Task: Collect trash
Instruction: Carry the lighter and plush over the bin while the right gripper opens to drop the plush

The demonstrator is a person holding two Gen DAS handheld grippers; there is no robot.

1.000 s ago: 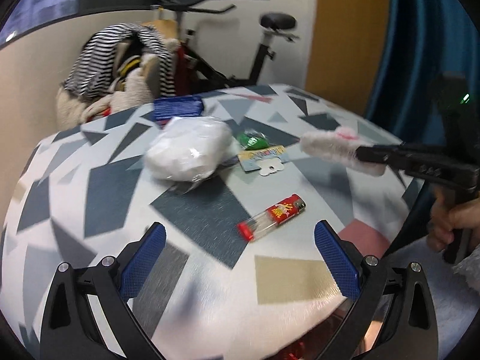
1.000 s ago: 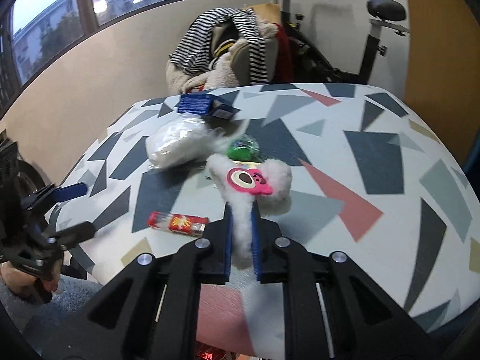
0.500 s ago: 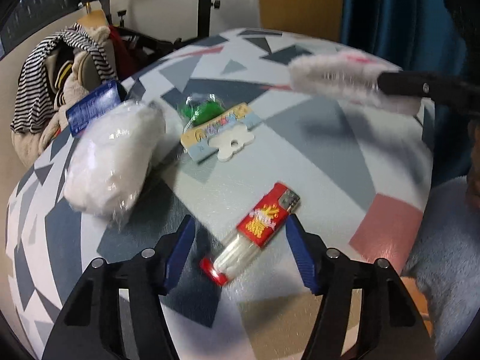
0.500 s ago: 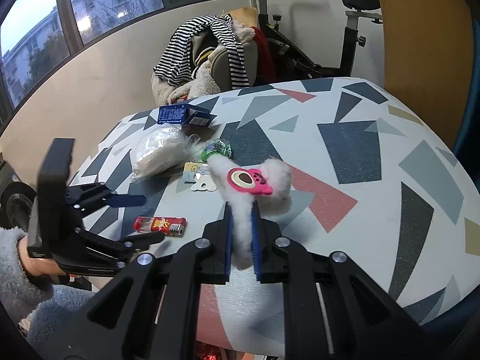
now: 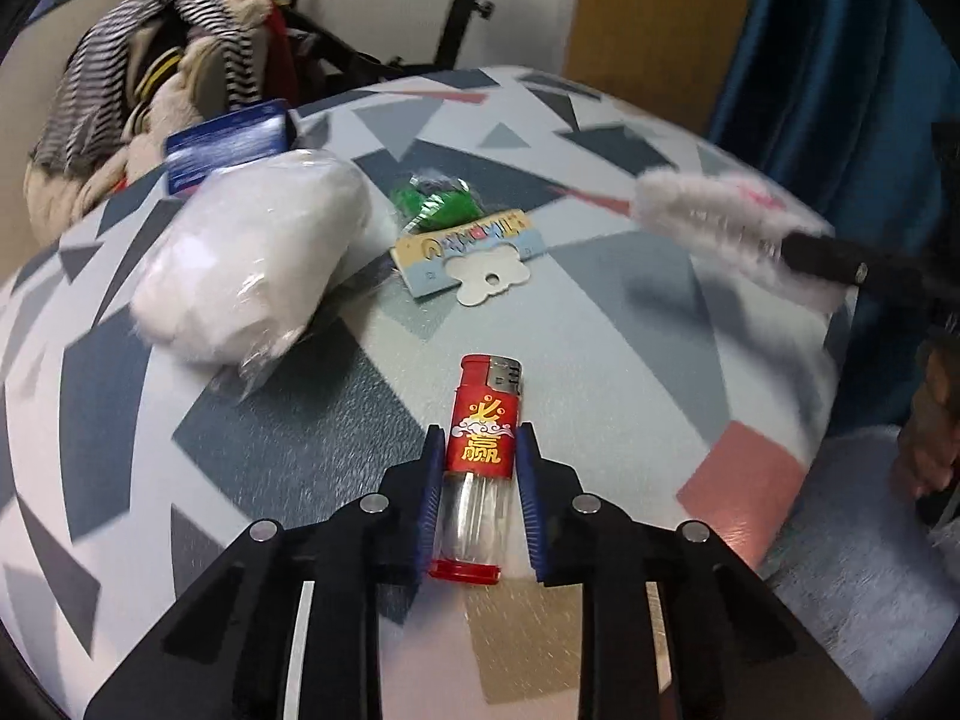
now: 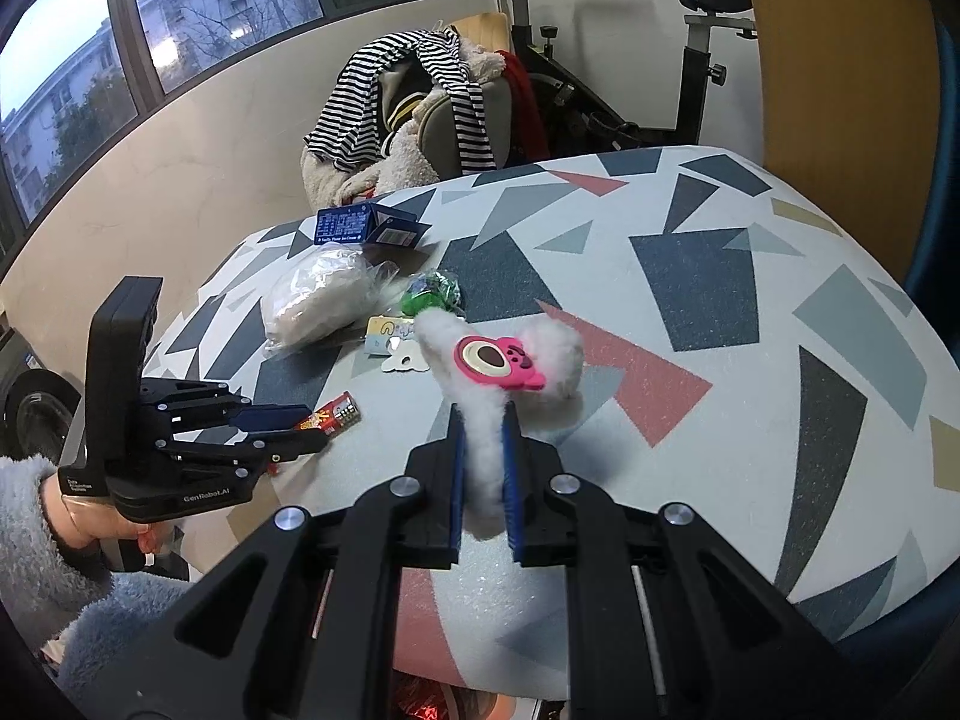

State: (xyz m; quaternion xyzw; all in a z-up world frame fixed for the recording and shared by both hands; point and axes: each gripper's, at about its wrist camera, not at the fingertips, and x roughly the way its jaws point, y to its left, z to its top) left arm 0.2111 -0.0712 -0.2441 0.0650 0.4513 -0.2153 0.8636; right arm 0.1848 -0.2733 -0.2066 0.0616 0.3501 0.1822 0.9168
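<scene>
A red and clear lighter [image 5: 483,420] lies on the patterned table [image 5: 648,348] near its front edge. My left gripper [image 5: 480,441] straddles it; its jaws are closing and the blue pads touch both sides of the lighter. From the right wrist view the same left gripper [image 6: 300,423] reaches in from the left over the lighter [image 6: 337,414]. My right gripper [image 6: 480,420] is shut on a white fluffy item with a pink bear face [image 6: 501,360] and holds it just above the table. That fluffy item [image 5: 708,216] shows at the right of the left wrist view.
A white bundle in clear plastic [image 5: 246,264], a blue box [image 5: 228,144], a green wrapper [image 5: 432,198] and a pastel card with a flower cutout [image 5: 474,246] lie further back. Behind the table stand a chair piled with striped clothes [image 6: 414,90] and an exercise bike [image 6: 600,90].
My left gripper came down and forward over the lighter and narrowed from wide open until its pads reached the lighter's sides. The right gripper kept its hold on the fluffy item and barely shifted.
</scene>
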